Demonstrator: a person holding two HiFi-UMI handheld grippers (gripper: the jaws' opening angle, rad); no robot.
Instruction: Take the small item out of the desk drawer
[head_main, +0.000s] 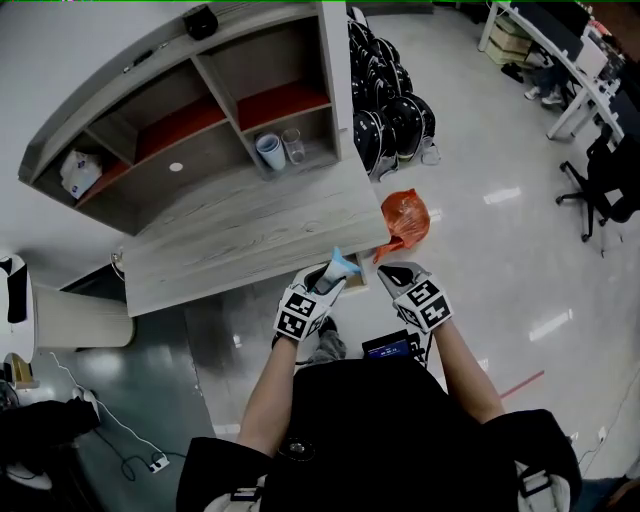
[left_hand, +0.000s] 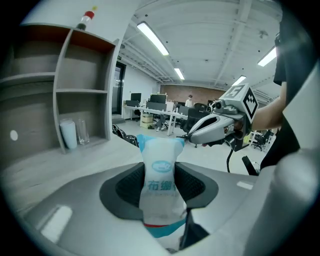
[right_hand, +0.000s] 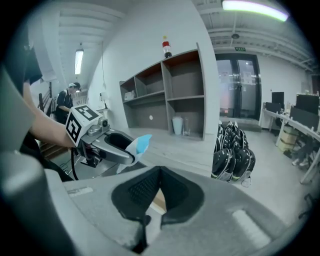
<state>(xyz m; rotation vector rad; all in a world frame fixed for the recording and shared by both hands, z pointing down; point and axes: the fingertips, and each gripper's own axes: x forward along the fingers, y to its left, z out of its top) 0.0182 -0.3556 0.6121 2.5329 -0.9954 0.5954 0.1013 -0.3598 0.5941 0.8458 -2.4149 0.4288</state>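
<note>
A small white packet with blue ends (head_main: 343, 264) stands upright between the jaws of my left gripper (head_main: 328, 280), just off the front right corner of the grey wooden desk (head_main: 240, 240). In the left gripper view the packet (left_hand: 160, 180) fills the gap of the left gripper (left_hand: 161, 192), which is shut on it. My right gripper (head_main: 394, 272) hangs beside it to the right, shut with nothing between its pads (right_hand: 142, 192). From the right gripper view the packet (right_hand: 141, 144) sticks out of the left gripper's tips. A pale wooden edge, perhaps the drawer (head_main: 356, 286), shows between the two grippers.
A shelf unit on the desk holds a cup (head_main: 270, 151), a glass (head_main: 293, 145) and a white bag (head_main: 78, 172). Black helmets (head_main: 390, 110) and an orange bag (head_main: 405, 218) lie on the glossy floor to the right. Office chairs (head_main: 600, 185) stand far right.
</note>
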